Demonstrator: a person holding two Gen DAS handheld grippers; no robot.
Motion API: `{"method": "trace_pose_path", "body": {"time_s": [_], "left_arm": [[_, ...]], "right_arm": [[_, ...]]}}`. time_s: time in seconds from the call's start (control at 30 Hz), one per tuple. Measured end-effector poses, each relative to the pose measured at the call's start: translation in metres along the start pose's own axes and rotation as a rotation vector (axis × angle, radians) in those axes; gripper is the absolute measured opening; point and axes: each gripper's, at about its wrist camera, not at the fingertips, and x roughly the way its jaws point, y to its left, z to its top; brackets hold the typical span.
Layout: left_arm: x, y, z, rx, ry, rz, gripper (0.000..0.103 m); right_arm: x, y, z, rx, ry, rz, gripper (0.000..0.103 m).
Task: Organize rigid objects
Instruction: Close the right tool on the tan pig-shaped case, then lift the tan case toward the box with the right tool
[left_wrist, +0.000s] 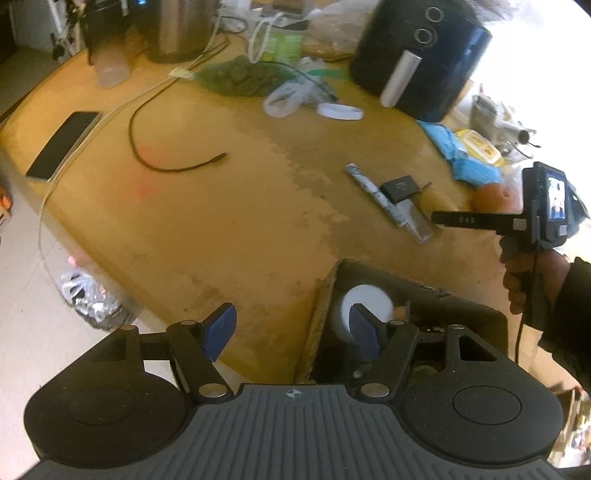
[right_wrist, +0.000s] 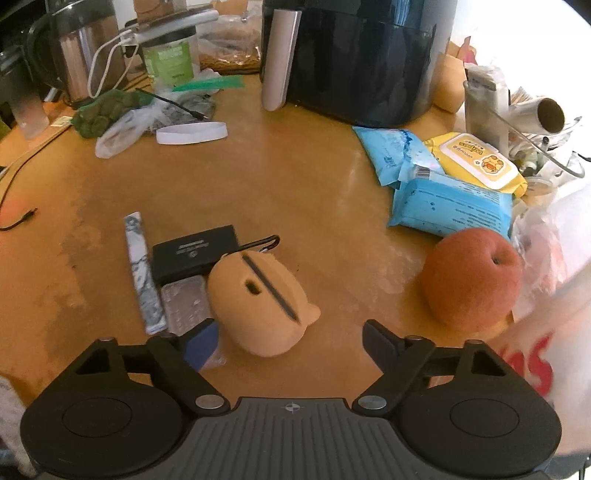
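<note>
The right gripper (right_wrist: 290, 334) comes in low over the wooden table (right_wrist: 295, 177) with its jaws apart and nothing pinched in them. Just ahead of it, a bit toward its left finger, lies the tan earbud case (right_wrist: 260, 302) (a soft, round one with a dark slit and a clip). The case's long side runs at a slant, from far-left to near-right, so the jaws look set to close across its short side. I think this is the next thing to be picked up.

This hand is much nearer to the case than the other one. The left gripper (left_wrist: 293, 326) hangs open and empty over the cardboard box (left_wrist: 321, 295), where a white round thing (left_wrist: 364, 306) already sits.

Touching the case on its left are a small black box (right_wrist: 194, 249) and a silver pill strip (right_wrist: 184, 304), with a marbled stick (right_wrist: 142, 271) beside them. They may get bumped. A red apple (right_wrist: 472, 275) sits off to the right, well apart.
</note>
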Motion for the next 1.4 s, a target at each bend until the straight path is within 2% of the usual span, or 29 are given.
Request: {"method": "trace_pose_path", "body": {"time_s": [0.23, 0.3, 0.37, 0.43, 0.87, 1.4], "left_arm": [[-0.004, 0.007, -0.003, -0.041, -0.005, 0.02, 0.067], [-0.005, 0.007, -0.002, -0.047, -0.008, 0.022, 0.067], [-0.006, 0.007, -0.001, -0.049, -0.012, 0.024, 0.067], [-0.006, 0.007, -0.001, -0.05, -0.015, 0.028, 0.067], [-0.005, -0.003, 0.004, 0.014, -0.029, 0.02, 0.067], [0.001, -0.02, 0.027, 0.103, -0.059, -0.033, 0.067]], "right_arm": [[0.013, -0.002, 0.013, 0.012, -0.015, 0.073, 0.079], [0.018, -0.004, 0.014, 0.034, -0.005, 0.105, 0.074], [0.022, -0.005, 0.015, 0.055, 0.003, 0.141, 0.063], [0.024, -0.006, 0.015, 0.073, 0.006, 0.17, 0.059], [0.021, -0.004, 0.013, 0.092, -0.002, 0.148, 0.057], [-0.048, -0.015, 0.006, 0.15, -0.069, 0.156, 0.057]]}}
